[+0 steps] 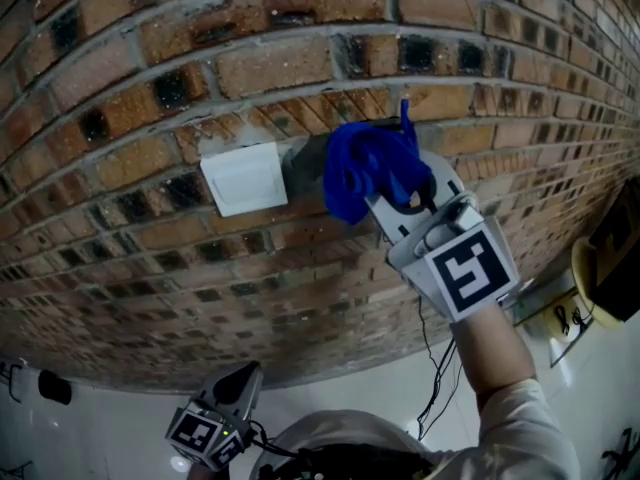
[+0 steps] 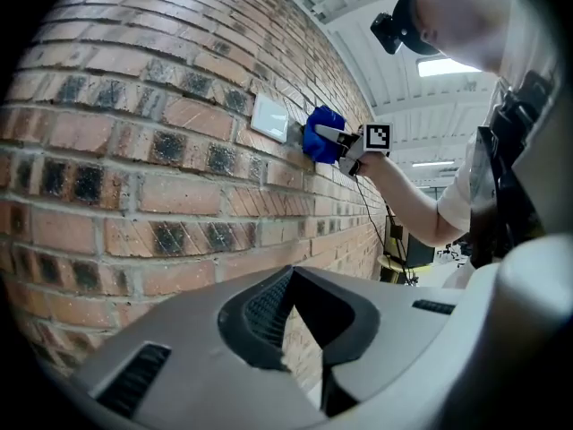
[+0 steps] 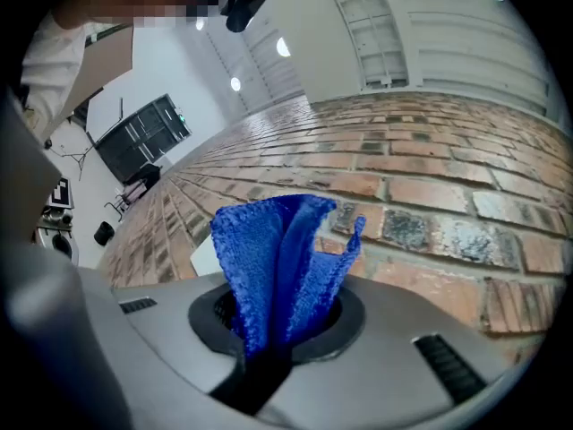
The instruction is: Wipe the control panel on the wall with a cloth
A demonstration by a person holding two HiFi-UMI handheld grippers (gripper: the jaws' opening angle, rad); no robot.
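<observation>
- Right hand-held gripper [image 3: 282, 325] pinches the blue cloth [image 3: 277, 258] tight. The cloth sticks out past the jaws, so it can rub the wall.
- The cloth looks pressed on the brick wall [image 1: 150, 78], just right of the white control panel [image 1: 245, 178]. I think it is not on the panel yet.
- Left hand-held gripper [image 2: 300, 325] hangs low, near the person. Its jaws are spread and hold nothing, and it is out of the way.
- Nothing stands between cloth and panel. A thin black cable [image 1: 430, 368] hangs lower right, well apart.
</observation>
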